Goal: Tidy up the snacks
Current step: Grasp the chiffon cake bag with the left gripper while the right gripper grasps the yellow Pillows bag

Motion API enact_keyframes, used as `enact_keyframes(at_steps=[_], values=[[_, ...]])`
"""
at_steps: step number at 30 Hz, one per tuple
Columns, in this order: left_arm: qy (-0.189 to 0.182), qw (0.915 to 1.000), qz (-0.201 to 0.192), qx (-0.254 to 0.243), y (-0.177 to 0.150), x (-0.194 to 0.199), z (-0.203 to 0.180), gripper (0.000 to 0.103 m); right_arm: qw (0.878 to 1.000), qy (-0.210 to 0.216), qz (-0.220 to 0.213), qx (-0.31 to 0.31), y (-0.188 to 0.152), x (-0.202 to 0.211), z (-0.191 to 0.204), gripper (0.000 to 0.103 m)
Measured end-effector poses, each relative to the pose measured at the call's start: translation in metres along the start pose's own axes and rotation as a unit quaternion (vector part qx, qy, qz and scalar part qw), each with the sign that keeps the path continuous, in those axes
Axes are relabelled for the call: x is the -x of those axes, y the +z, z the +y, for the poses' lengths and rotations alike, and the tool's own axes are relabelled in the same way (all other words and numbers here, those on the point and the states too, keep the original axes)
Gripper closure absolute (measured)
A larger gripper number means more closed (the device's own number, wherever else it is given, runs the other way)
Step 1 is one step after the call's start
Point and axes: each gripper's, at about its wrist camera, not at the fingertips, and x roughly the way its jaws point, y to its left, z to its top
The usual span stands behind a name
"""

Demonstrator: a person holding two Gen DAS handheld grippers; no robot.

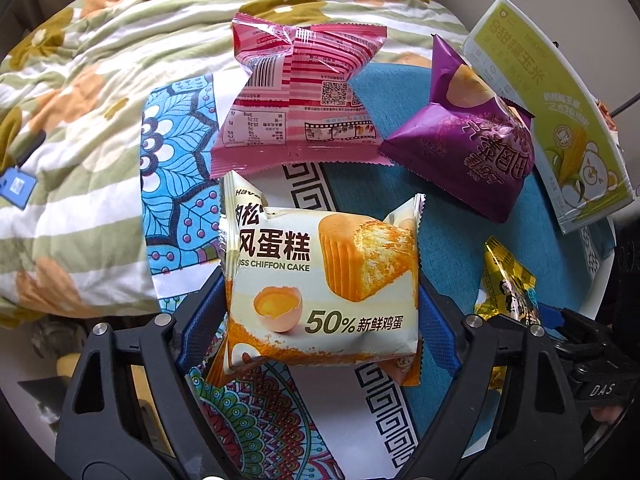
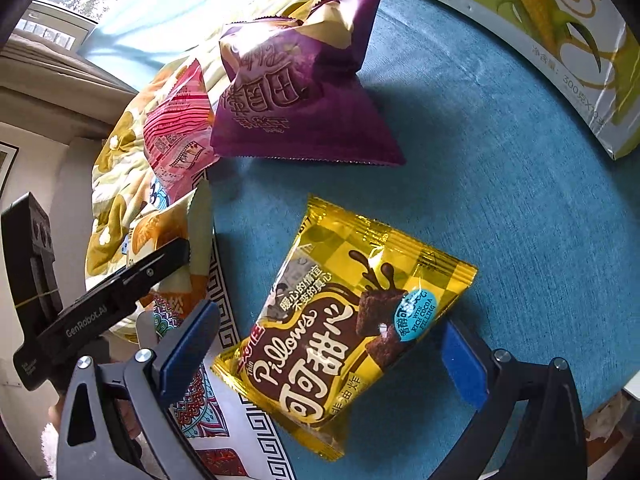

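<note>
My left gripper [image 1: 320,312] is shut on a white chiffon cake packet [image 1: 320,280], its blue pads pressed against both sides. A pink packet [image 1: 300,96] and a purple packet [image 1: 472,148] lie beyond it on the blue cloth. My right gripper [image 2: 328,348] is open, its blue pads on either side of a gold Pillows packet [image 2: 344,320] lying on the cloth, with a gap at the left pad. The purple packet [image 2: 296,92], the pink packet [image 2: 176,128] and the cake packet [image 2: 168,248] also show in the right wrist view, with the left gripper's finger across the cake packet.
A green and white corn box [image 1: 560,112] stands at the right edge; it also shows in the right wrist view [image 2: 540,32]. A teal patterned cloth [image 1: 448,264] covers the surface. A floral quilt [image 1: 80,120] lies to the left.
</note>
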Motion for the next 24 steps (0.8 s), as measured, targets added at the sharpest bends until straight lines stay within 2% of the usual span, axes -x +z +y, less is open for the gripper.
enact_keyframes(at_steps=[3,8,11,12,24], values=[[0.006,1.0,-0.003,0.004,-0.006,0.006,-0.004,0.019,1.0,-0.015,0.002,0.018,0.0,-0.002,0.003,0.006],[0.0,1.0,-0.003,0.009,-0.015,0.008,-0.009,0.019,0.999,-0.038,0.002,0.033,-0.009,0.002,0.003,0.024],[-0.001,1.0,-0.002,0.008,-0.018,0.007,-0.012,0.019,0.997,-0.052,-0.002,0.05,-0.012,0.002,0.005,0.047],[-0.001,1.0,-0.002,0.008,-0.019,0.007,-0.013,0.019,0.997,-0.052,-0.001,0.056,-0.012,0.002,0.005,0.057],[0.005,0.9995,-0.031,0.006,-0.028,0.042,-0.02,0.019,0.993,-0.053,-0.027,0.1,-0.019,0.011,0.019,0.059]])
